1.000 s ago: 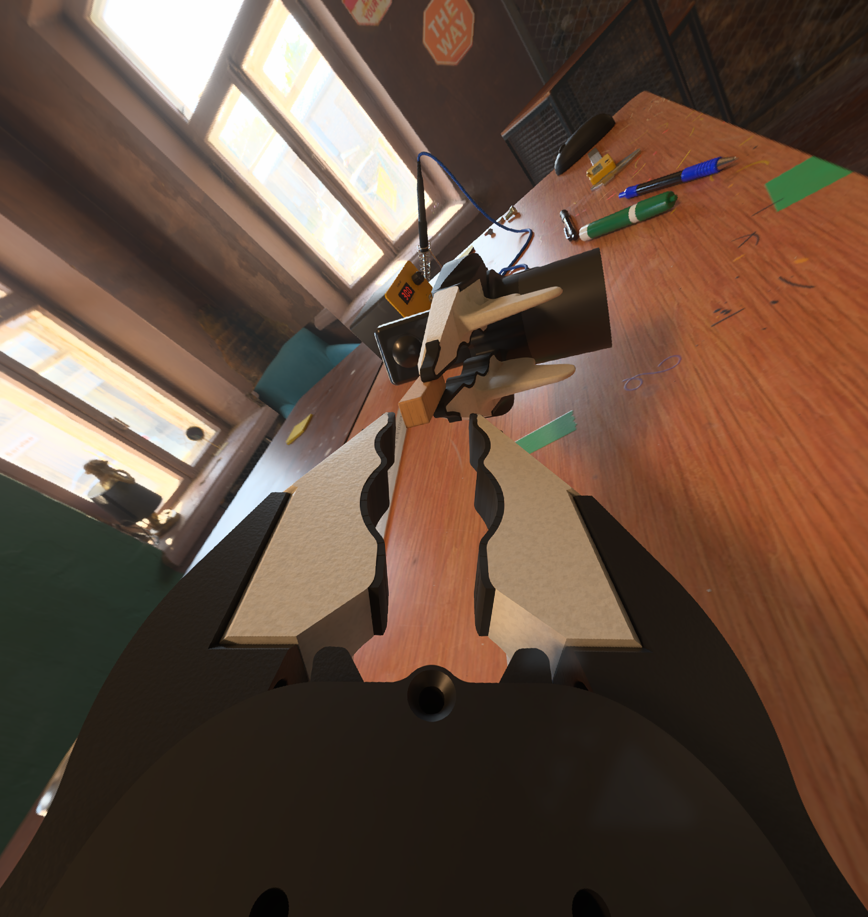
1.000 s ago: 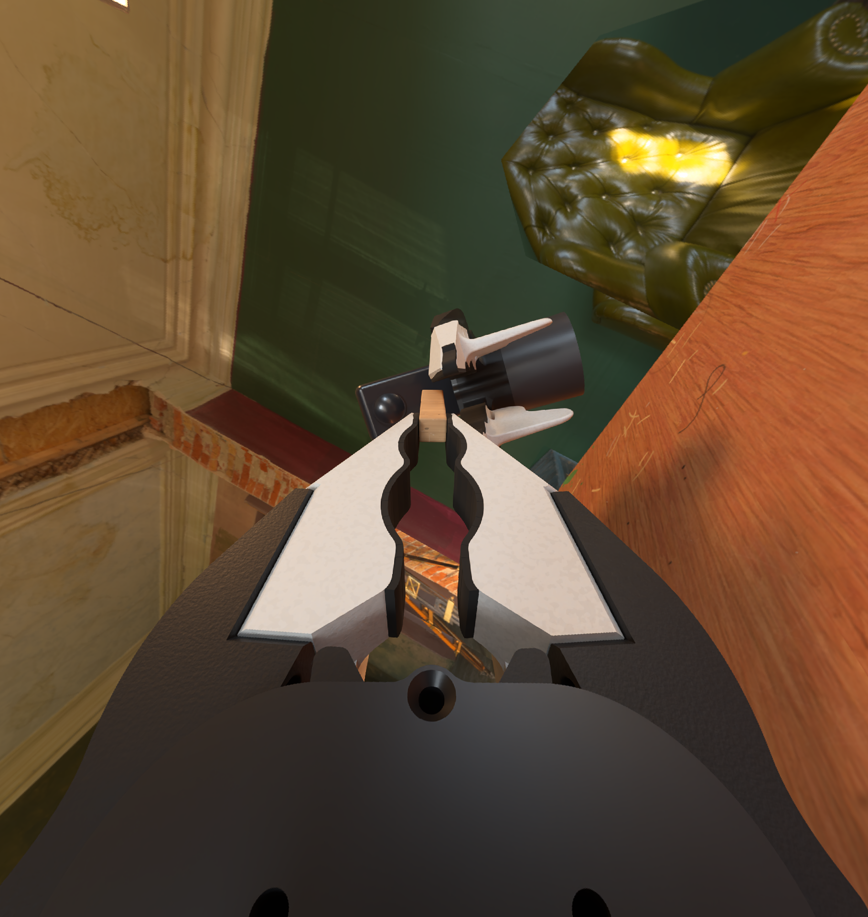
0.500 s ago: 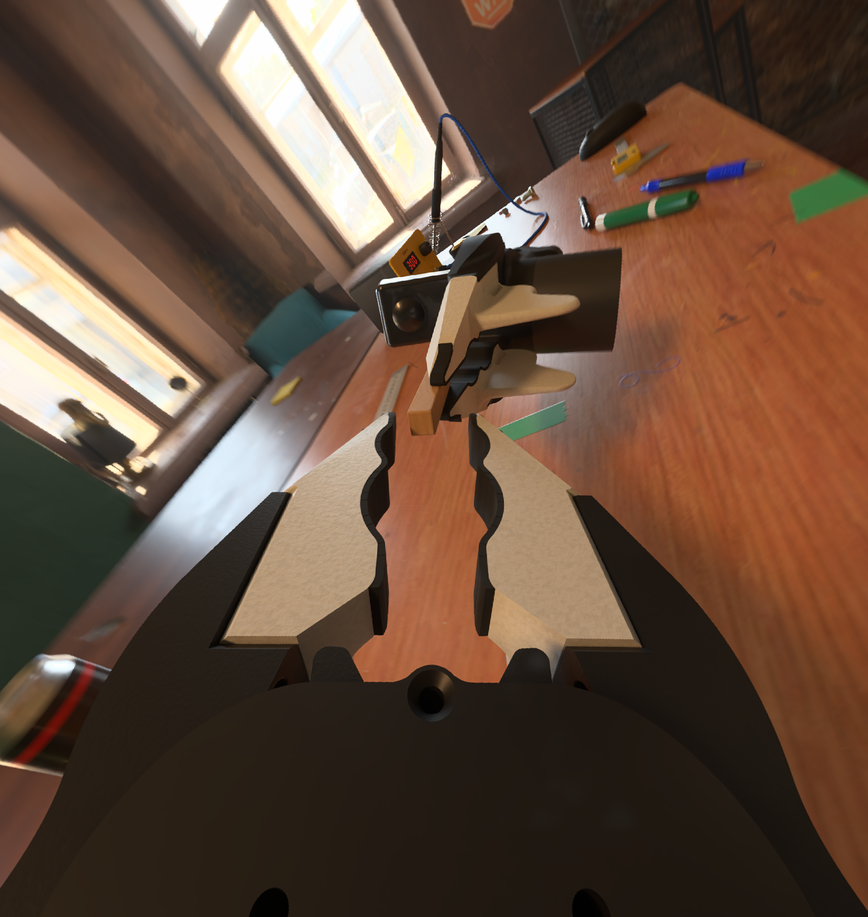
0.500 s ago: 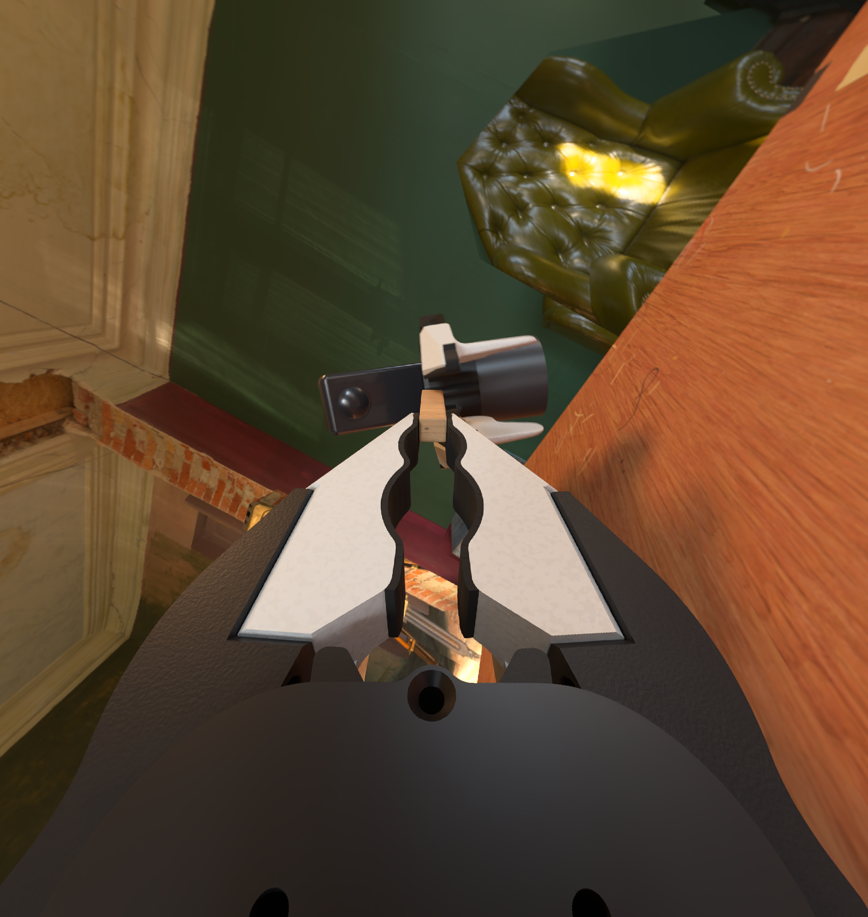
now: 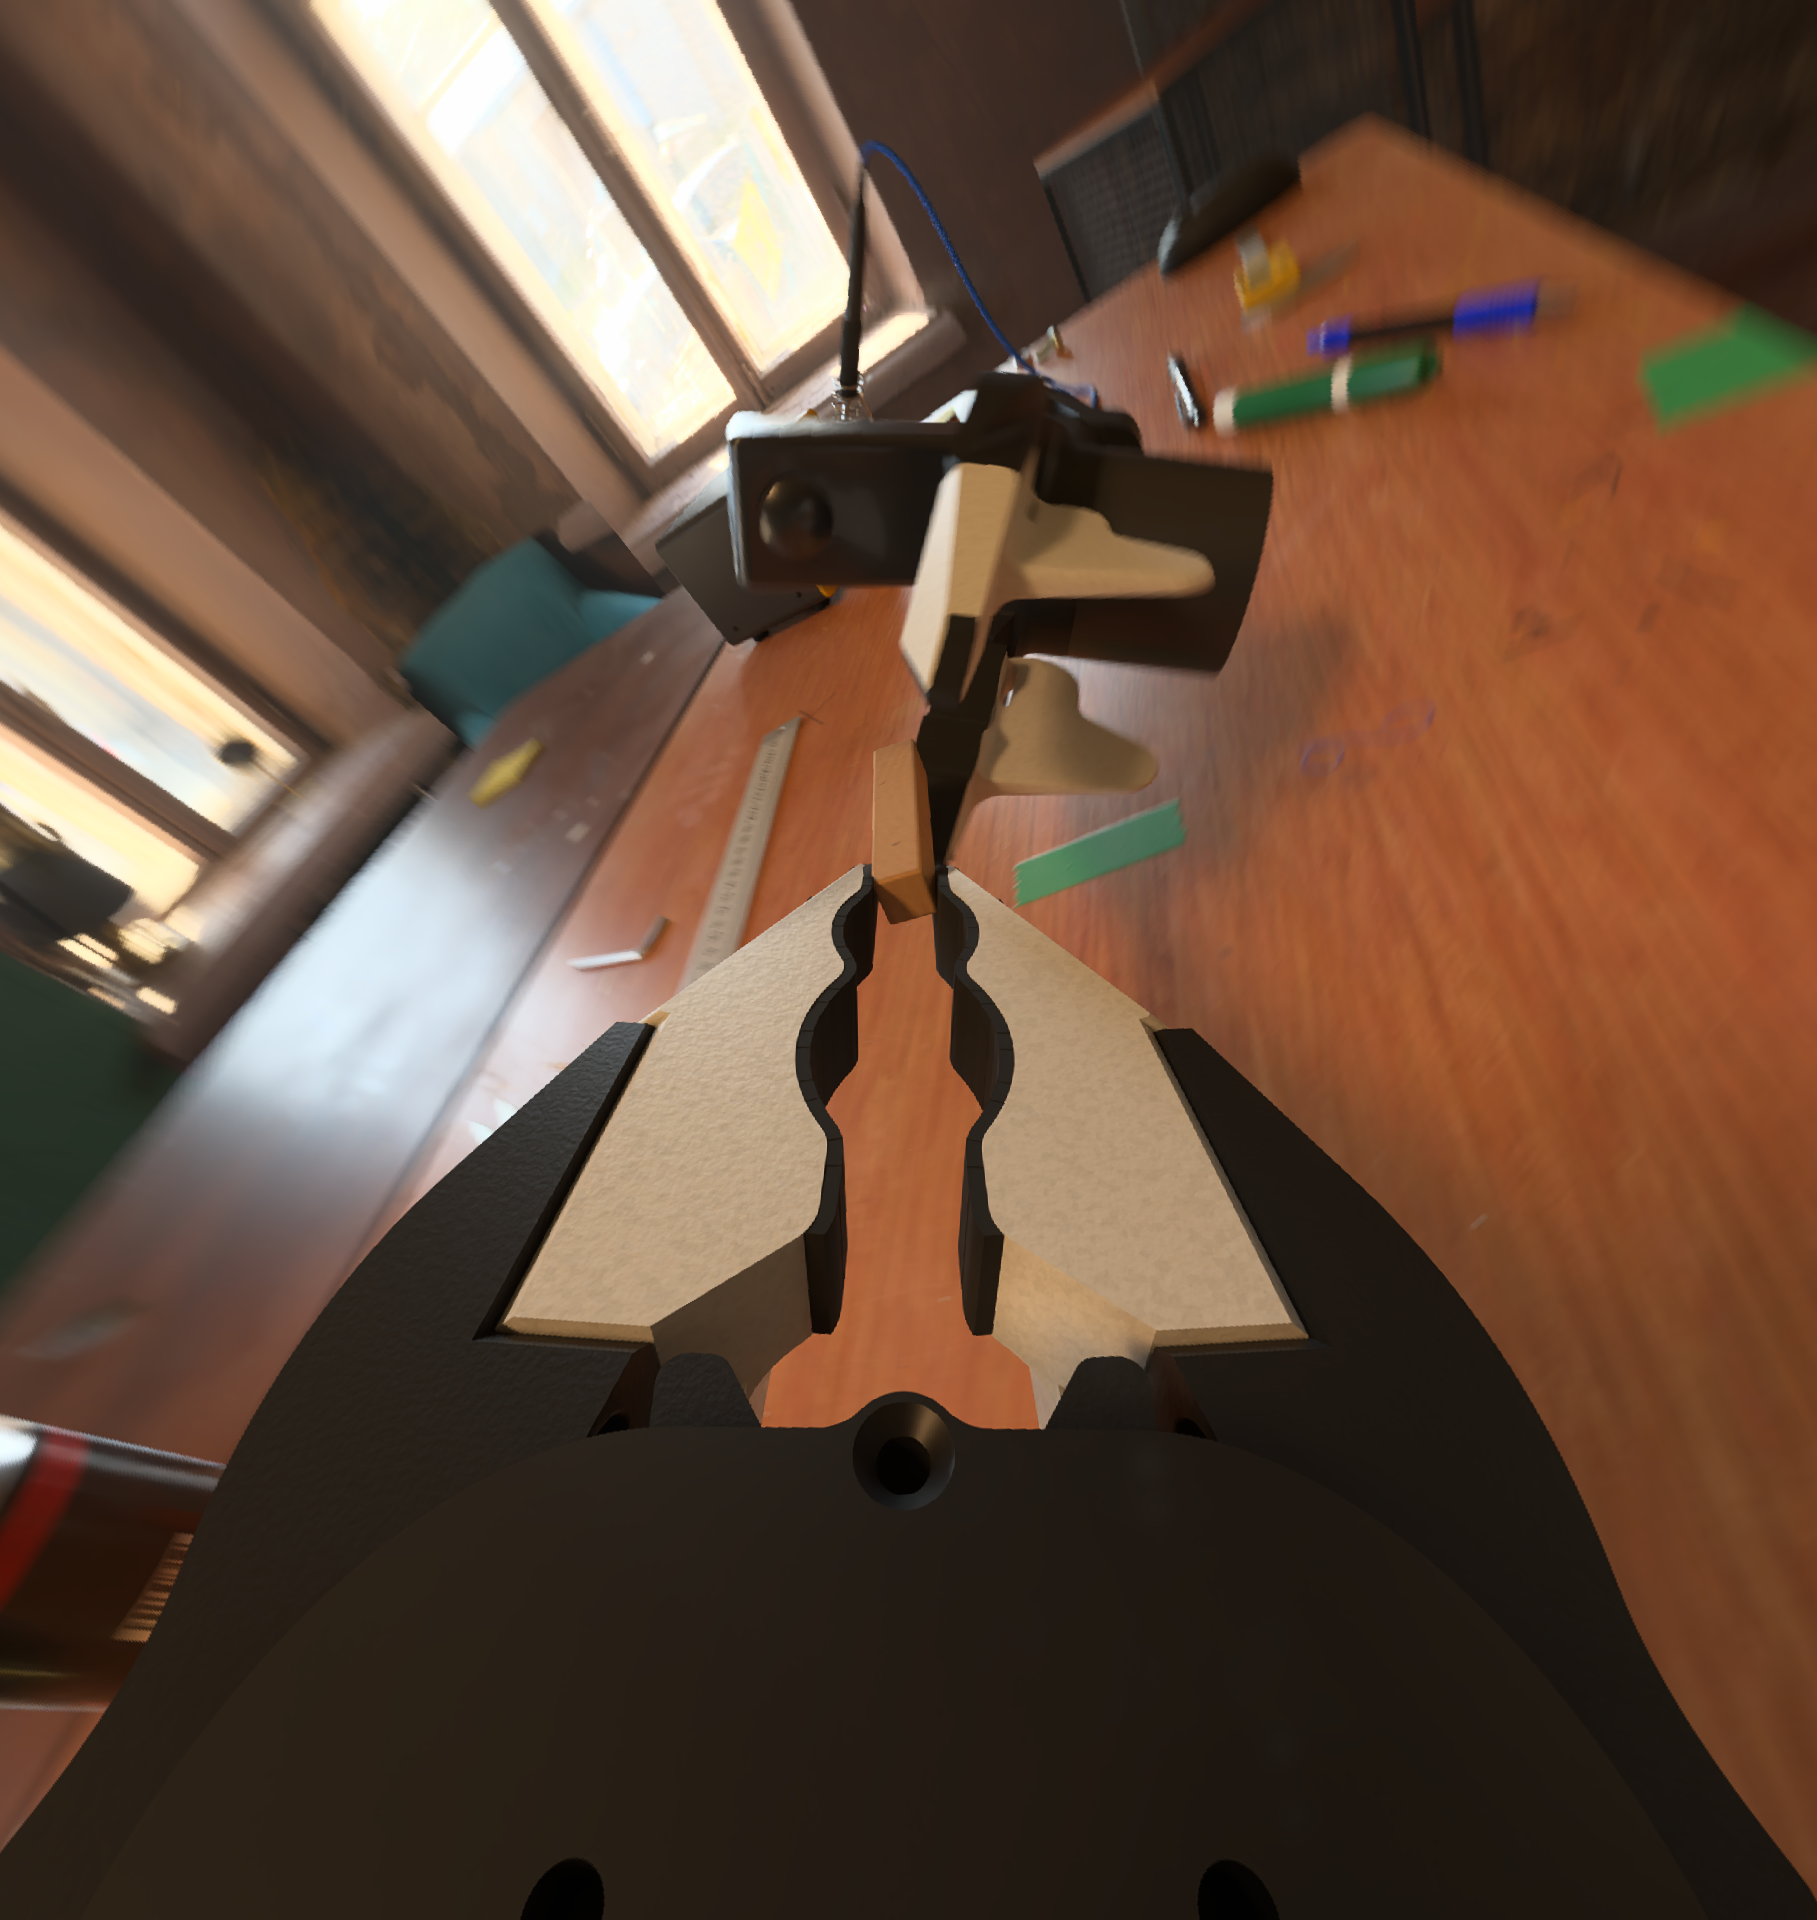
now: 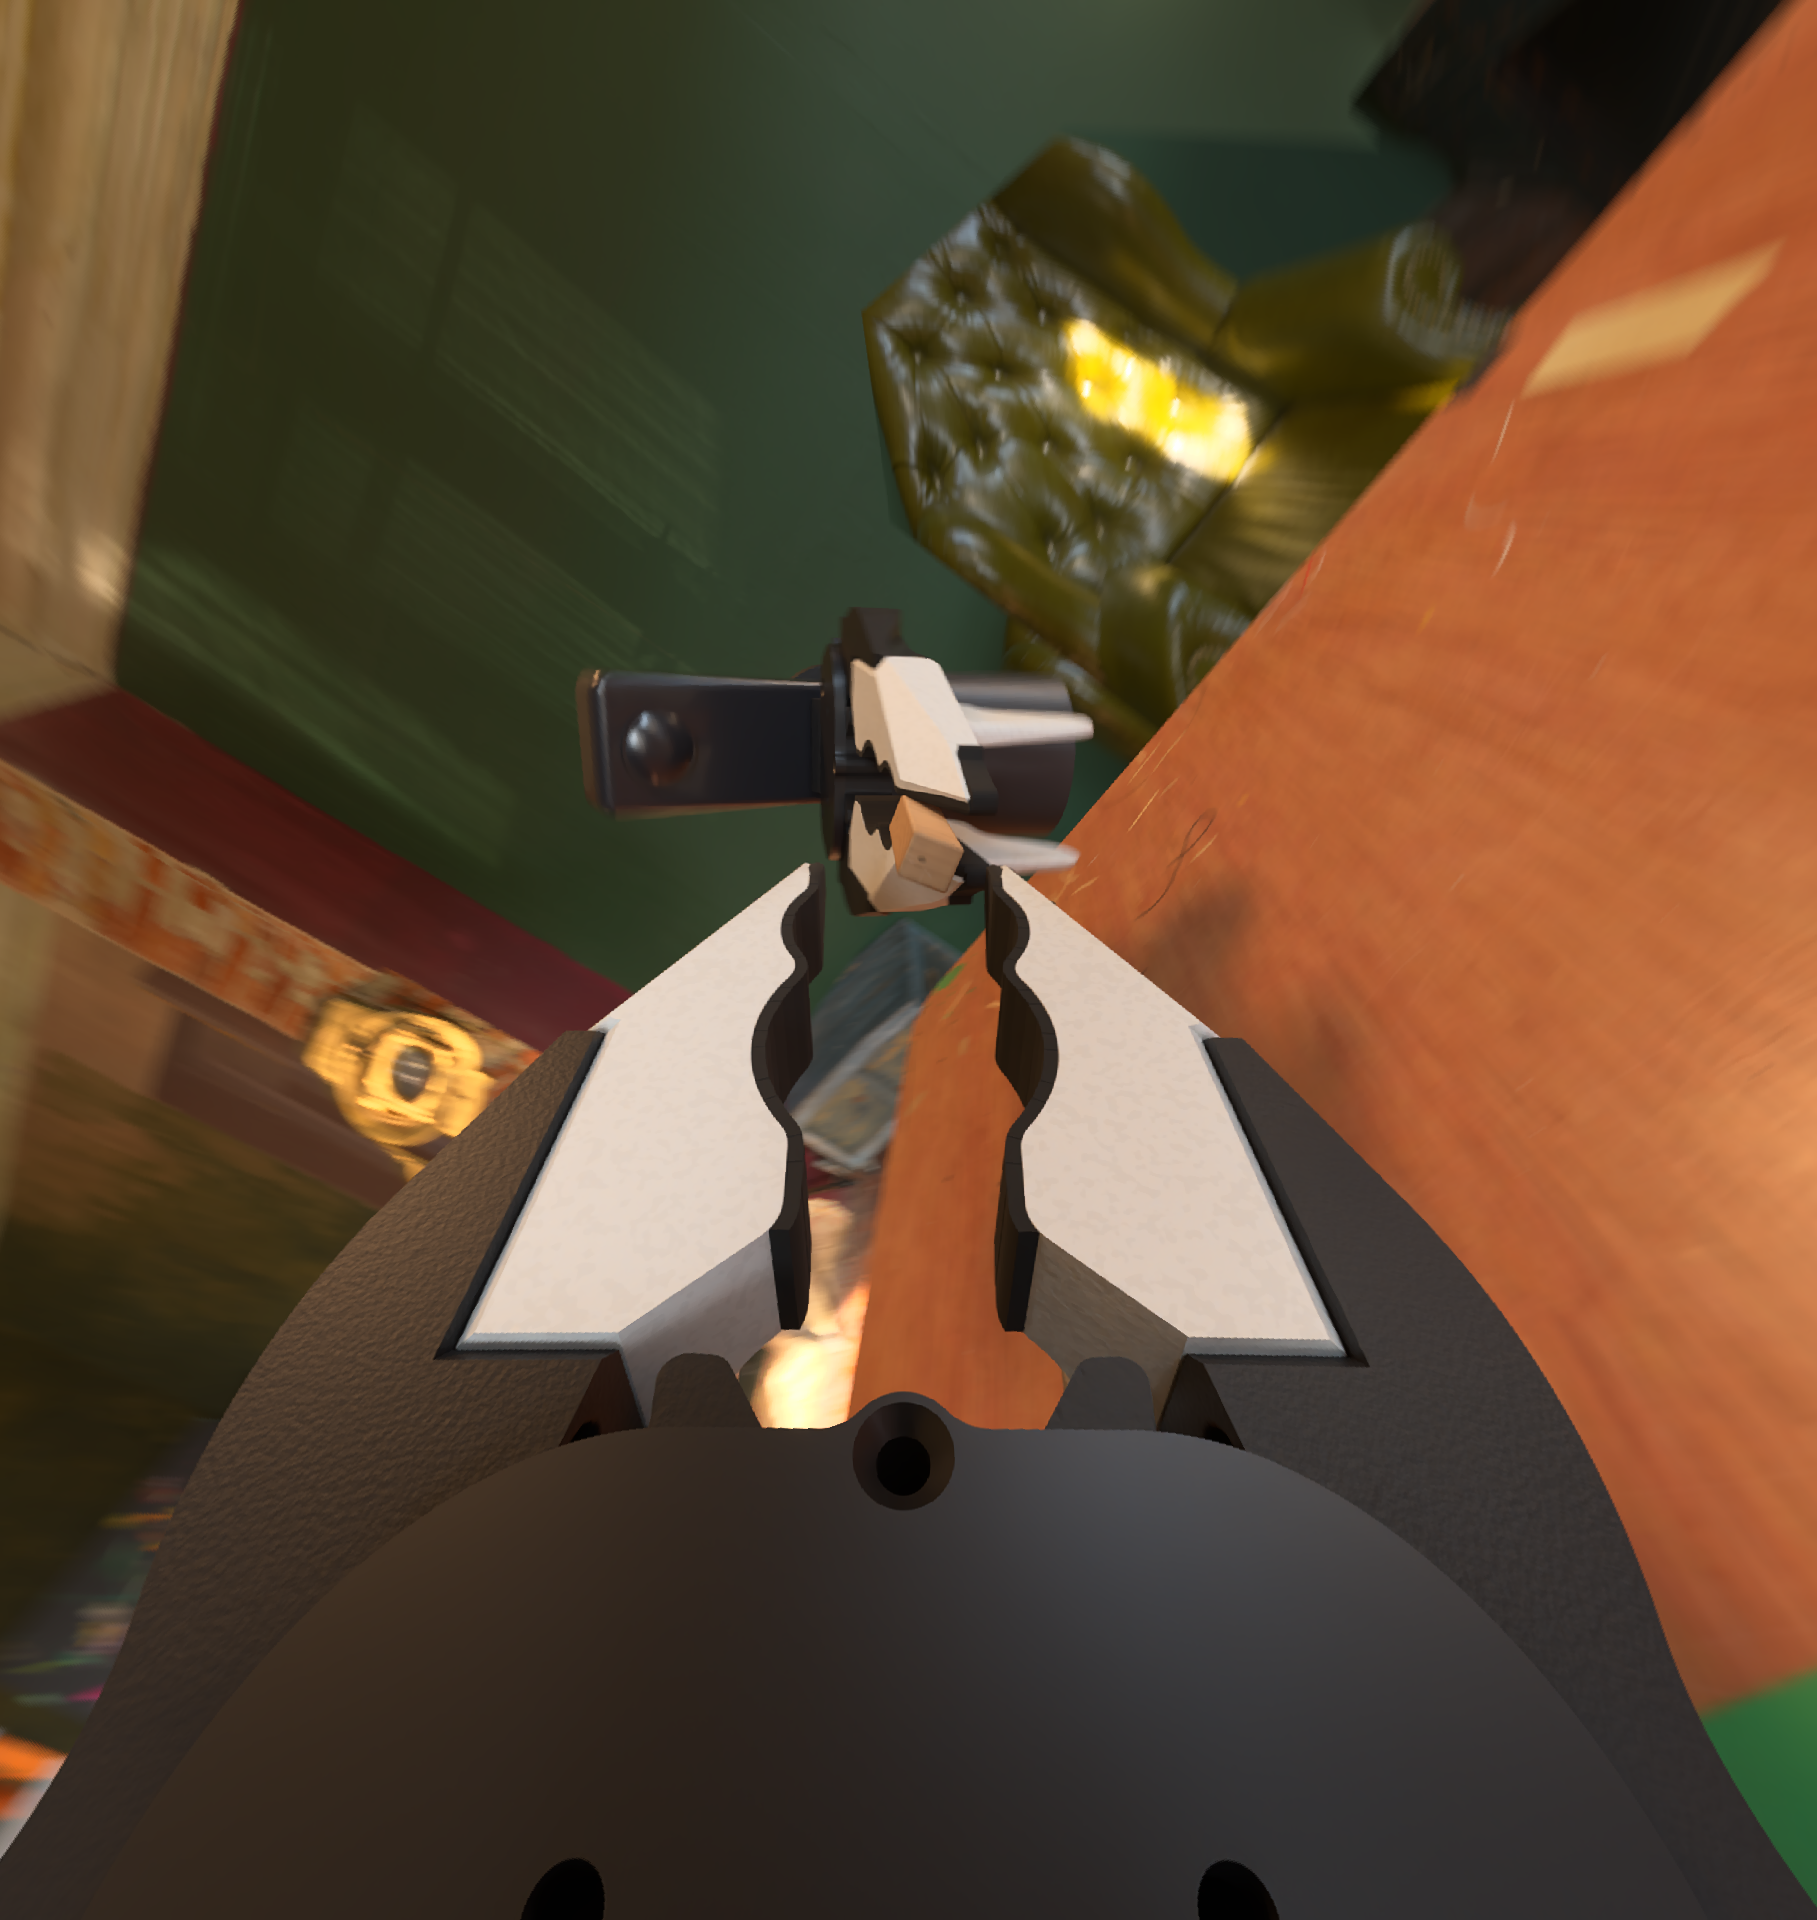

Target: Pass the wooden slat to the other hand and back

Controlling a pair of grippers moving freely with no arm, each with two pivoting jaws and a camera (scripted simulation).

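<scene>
The wooden slat (image 5: 902,821) is a short tan stick held in the air above the wooden table (image 5: 1506,1039). My left gripper (image 5: 904,883) is shut on its near end, right at the fingertips. My right gripper (image 5: 951,675) faces me just beyond the slat's far end. In the right wrist view, my right gripper (image 6: 904,883) is open and empty, its fingertips spread wide. The slat's end (image 6: 925,857) shows just beyond them, clamped in the left gripper (image 6: 888,805).
On the table lie a green marker (image 5: 1319,390), a blue pen (image 5: 1434,322), a metal ruler (image 5: 748,842) and a strip of green tape (image 5: 1101,852). A dark bottle (image 5: 52,1538) is at the lower left. A green armchair (image 6: 1091,436) stands past the table edge.
My left gripper has closed on the slat's near end. My right gripper has opened and let go of the slat, and its fingers now stand wider apart. Both views have swung.
</scene>
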